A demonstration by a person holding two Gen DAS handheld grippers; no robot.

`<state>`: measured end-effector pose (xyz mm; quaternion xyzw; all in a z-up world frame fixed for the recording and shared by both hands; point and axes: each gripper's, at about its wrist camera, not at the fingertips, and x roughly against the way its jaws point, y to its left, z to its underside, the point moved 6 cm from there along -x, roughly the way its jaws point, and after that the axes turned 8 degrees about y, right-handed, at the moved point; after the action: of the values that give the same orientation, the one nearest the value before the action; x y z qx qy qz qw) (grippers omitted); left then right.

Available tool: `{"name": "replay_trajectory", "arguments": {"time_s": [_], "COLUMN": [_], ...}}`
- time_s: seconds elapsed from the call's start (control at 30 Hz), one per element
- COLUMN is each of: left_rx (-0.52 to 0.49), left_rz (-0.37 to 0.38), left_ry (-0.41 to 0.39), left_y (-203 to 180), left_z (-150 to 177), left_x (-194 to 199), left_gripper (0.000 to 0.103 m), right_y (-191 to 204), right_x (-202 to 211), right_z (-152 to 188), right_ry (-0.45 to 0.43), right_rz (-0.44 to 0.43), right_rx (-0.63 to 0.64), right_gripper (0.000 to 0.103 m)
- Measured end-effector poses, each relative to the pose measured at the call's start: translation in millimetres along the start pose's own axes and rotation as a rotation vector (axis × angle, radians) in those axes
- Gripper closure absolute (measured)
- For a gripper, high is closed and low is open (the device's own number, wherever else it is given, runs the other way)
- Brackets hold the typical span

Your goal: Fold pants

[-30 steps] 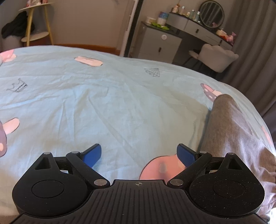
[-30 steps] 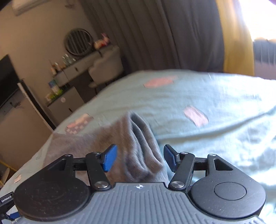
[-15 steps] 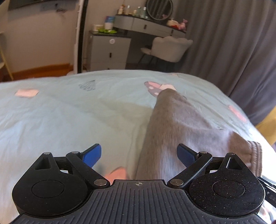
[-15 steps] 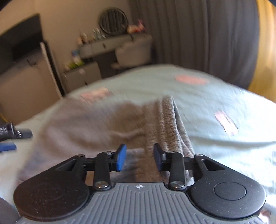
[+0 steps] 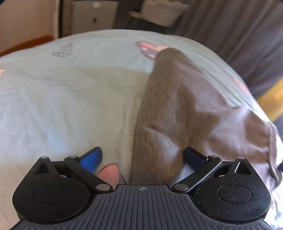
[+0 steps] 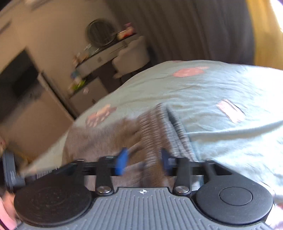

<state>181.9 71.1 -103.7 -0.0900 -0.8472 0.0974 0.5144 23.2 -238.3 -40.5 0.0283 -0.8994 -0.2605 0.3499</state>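
Observation:
Grey-brown pants (image 5: 185, 99) lie on the light blue bed sheet (image 5: 70, 99). In the left wrist view my left gripper (image 5: 141, 157) is open, its fingers straddling the ribbed cuff end (image 5: 155, 152) of the pants without closing on it. In the right wrist view the pants (image 6: 109, 138) run away to the left, and my right gripper (image 6: 143, 163) sits over the ribbed waistband (image 6: 153, 127), fingers partly closed with the fabric between them. This view is blurred, so contact with the fabric is unclear.
The sheet (image 6: 221, 88) carries pink prints. Beyond the bed stand a grey cabinet (image 5: 92, 16), a white chair (image 5: 159, 12) and a dressing table with a round mirror (image 6: 100, 33). Dark curtains (image 6: 194, 26) hang behind; the bed edge falls away at the right (image 5: 261, 99).
My left gripper has moved lower and closer onto the cuff end of the pants. My right gripper's fingers have narrowed from wide open around the waistband, and its view has swung.

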Motion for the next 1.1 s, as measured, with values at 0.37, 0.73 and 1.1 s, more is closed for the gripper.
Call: {"name": "replay_trajectory", "arguments": {"time_s": [0.37,0.73,1.1], "left_rx": [-0.132,-0.104,-0.067], "left_rz": [0.2,0.284,0.291], "left_ry": [0.115,0.115,-0.005], "left_y": [-20,-35,-45], "left_z": [-10,-30,-44], "left_x": [-17,-27,12], "left_gripper": [0.0,0.002,0.057], "right_y": [-77,-62,19], "right_x": [-52,-105,-72], "right_z": [-13,-24,-70], "right_ry": [0.333,0.414,0.247], "right_rz": [-0.181,-0.284,-0.336], "right_rx": [-0.271,-0.298,-0.05], "right_gripper": [0.02,0.038,0.049]}}
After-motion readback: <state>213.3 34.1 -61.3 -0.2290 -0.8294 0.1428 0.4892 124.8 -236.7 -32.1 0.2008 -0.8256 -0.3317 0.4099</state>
